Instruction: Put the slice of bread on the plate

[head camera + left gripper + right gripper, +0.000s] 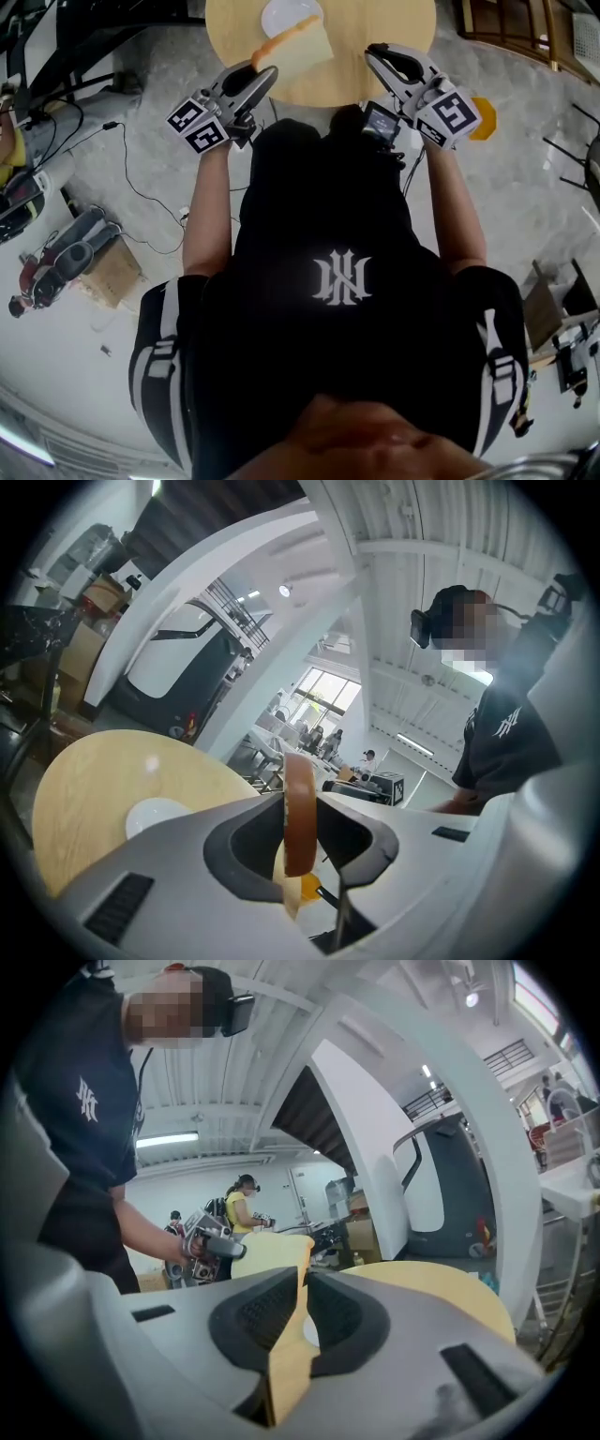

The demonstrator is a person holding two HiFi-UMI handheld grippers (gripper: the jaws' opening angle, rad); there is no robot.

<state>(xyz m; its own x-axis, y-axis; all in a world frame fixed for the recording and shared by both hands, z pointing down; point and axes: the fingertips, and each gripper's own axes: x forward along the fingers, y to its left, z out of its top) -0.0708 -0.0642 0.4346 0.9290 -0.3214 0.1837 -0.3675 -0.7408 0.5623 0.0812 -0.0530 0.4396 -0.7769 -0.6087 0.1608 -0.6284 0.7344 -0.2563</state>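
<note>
A pale slice of bread (298,52) with an orange-brown crust hangs over the near part of the round wooden table (384,23). My left gripper (266,75) is shut on its near edge. In the left gripper view the slice (300,813) stands edge-on between the jaws. The white plate (289,13) lies on the table just beyond the bread, and it also shows low on the left (155,816). My right gripper (377,53) is to the right of the bread, apart from it, jaws together and holding nothing. From the right gripper (302,1283) the slice (272,1249) shows ahead.
Cables run over the grey floor (112,178) left of the table. A cardboard box (112,274) and some gear lie at the left. An orange object (486,117) sits on the floor right of the table. People stand in the background (239,1206).
</note>
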